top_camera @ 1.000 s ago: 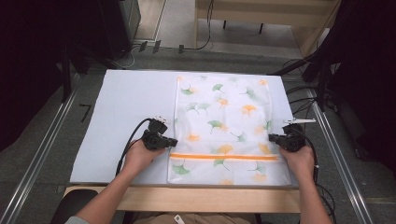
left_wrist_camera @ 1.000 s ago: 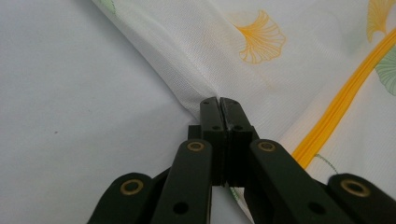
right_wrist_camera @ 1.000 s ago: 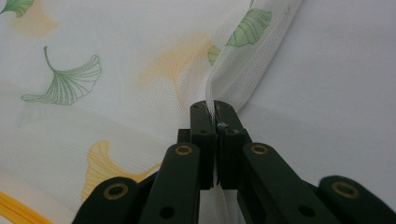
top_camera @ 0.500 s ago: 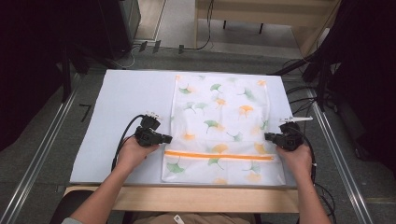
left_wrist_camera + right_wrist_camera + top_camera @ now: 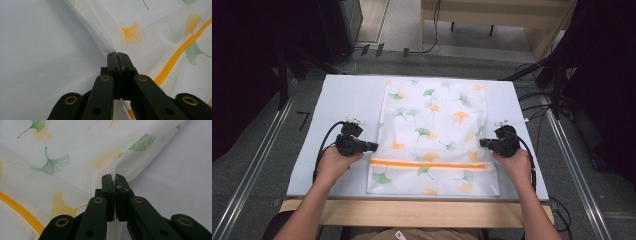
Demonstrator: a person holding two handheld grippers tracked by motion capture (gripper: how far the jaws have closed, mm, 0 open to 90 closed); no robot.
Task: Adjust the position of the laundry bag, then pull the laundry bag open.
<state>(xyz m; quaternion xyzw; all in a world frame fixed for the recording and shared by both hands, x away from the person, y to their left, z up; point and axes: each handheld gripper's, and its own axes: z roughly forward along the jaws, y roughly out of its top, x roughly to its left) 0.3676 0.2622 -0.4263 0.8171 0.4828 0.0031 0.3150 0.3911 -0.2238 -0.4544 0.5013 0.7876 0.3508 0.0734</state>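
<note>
So the biggest thing here is the table [image 5: 337, 100], covered in a pale bluish-white sheet, with a wooden edge along the person's side. Lying on it, a bit right of the middle, is the mesh laundry bag [image 5: 432, 125], white see-through netting printed with green and orange ginkgo leaves. It runs lengthwise away from the person, far end close to the far edge of the table, near end just short of the wooden edge. An orange zipper [image 5: 429, 164] crosses it side to side near the person's end. The bag isn't lying fully flat: both long sides are pulled up a little where they're pinched, and you can see creases running inward from those spots. The left gripper [image 5: 373, 146] is at the bag's left edge, a little above the zipper line, and in the left gripper view its black jaws are clamped tight together on a fold of the netting [image 5: 110, 47], with the fabric tenting up from the sheet to the tips. The right gripper [image 5: 482, 142] mirrors it on the bag's right edge, and in the right gripper view it's the same deal, jaws pressed together with a thin bit of mesh edge [image 5: 125, 167] caught between them. Black cables trail back from each gripper over the person's hands, left hand [image 5: 332, 162] and right hand [image 5: 514, 162], forearms coming in from the bottom.
</note>
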